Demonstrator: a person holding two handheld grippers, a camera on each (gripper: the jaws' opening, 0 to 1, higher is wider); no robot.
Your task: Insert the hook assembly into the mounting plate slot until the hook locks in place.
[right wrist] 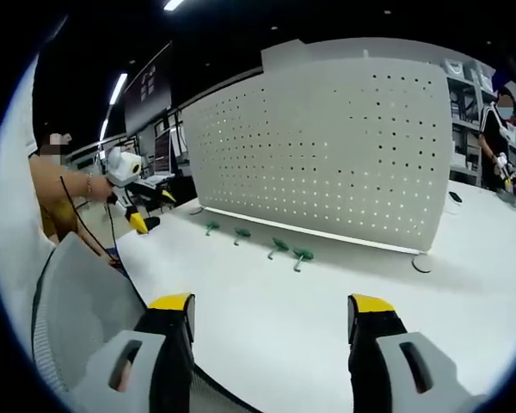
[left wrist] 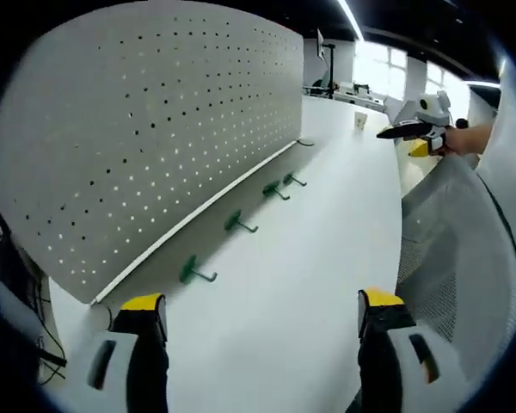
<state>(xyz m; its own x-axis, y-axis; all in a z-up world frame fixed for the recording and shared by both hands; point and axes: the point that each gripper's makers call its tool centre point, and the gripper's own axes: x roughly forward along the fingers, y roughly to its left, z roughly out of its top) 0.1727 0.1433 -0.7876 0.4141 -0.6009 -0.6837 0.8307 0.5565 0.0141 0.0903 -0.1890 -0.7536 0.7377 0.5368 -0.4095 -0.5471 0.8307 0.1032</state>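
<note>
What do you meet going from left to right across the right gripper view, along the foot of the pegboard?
The other gripper → four green hooks on the white table: first → second → third → fourth, below the pegboard.

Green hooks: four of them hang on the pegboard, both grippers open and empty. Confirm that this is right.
Not right. The four green hooks lie on the white table in front of the pegboard, not on it; the left gripper view shows this. The left gripper and right gripper are open and empty.
</note>
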